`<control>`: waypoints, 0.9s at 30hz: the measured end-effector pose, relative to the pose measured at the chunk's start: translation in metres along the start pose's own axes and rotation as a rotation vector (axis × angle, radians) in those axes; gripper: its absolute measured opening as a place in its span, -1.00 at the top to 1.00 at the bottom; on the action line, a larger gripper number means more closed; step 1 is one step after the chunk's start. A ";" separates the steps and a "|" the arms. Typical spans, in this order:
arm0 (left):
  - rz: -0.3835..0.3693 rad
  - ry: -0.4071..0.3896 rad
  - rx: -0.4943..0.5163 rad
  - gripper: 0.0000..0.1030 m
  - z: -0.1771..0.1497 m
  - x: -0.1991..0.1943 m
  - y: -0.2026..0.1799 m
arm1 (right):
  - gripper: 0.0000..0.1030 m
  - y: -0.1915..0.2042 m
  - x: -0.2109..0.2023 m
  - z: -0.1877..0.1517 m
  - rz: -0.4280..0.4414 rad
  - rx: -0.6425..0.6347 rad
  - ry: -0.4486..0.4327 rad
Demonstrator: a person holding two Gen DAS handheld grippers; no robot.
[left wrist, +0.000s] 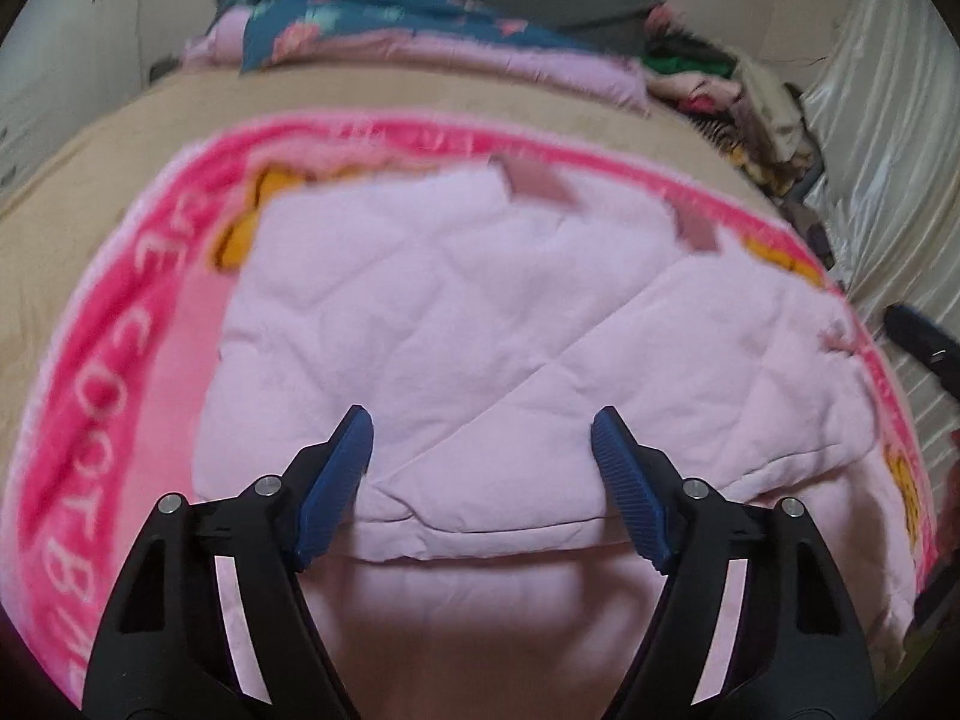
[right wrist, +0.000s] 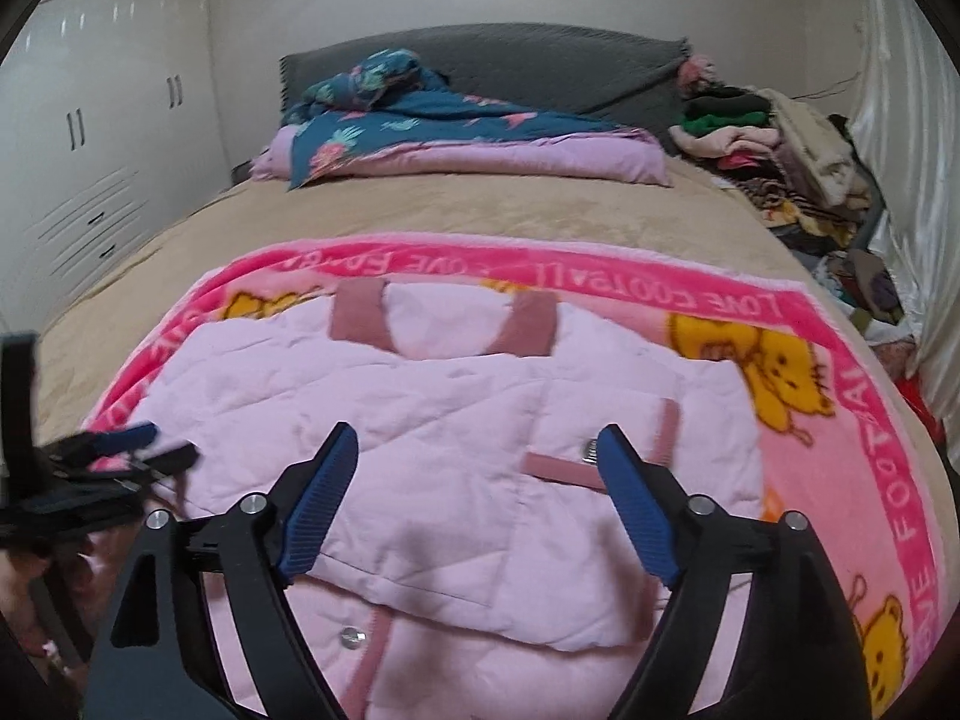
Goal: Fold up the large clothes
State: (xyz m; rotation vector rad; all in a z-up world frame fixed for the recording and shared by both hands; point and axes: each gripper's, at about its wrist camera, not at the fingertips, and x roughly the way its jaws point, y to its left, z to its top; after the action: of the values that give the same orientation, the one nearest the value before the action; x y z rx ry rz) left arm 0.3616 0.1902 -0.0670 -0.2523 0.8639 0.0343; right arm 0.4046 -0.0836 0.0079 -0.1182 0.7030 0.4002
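Observation:
A pale pink quilted jacket [left wrist: 480, 300] [right wrist: 420, 420] lies partly folded on a bright pink bear-print blanket [left wrist: 126, 324] [right wrist: 840, 420] spread over the bed. Its two dusky pink cuffs [right wrist: 360, 318] rest at the far edge. My left gripper [left wrist: 483, 420] hovers open over the jacket's near folded edge, its blue pads on either side of the fabric without pressing it. In the right wrist view it shows blurred at the jacket's left edge [right wrist: 120, 450]. My right gripper [right wrist: 477, 437] stands open above the jacket's front, near a metal snap [right wrist: 588, 450], holding nothing.
The bed has a tan sheet [right wrist: 480, 216]. A folded lilac quilt [right wrist: 480, 162] and a teal floral blanket [right wrist: 420, 114] lie by the grey headboard [right wrist: 540, 60]. Piled clothes [right wrist: 780, 168] line the right side beside a pale curtain [right wrist: 912, 180]. White wardrobes [right wrist: 90, 150] stand left.

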 end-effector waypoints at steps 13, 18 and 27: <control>0.003 0.023 -0.010 -0.35 -0.008 0.008 0.001 | -0.76 0.014 0.093 -0.048 -0.025 -0.022 0.262; 0.012 0.024 -0.007 -0.35 -0.008 0.008 -0.001 | -0.79 0.010 0.097 -0.058 -0.012 0.023 0.225; 0.049 0.019 0.033 -0.65 -0.011 -0.010 -0.014 | -0.81 0.011 0.048 -0.064 0.022 0.092 0.162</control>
State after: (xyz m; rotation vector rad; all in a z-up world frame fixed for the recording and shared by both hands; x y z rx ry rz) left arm 0.3485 0.1748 -0.0632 -0.2008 0.8885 0.0632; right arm 0.3944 -0.0733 -0.0710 -0.0561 0.8814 0.3816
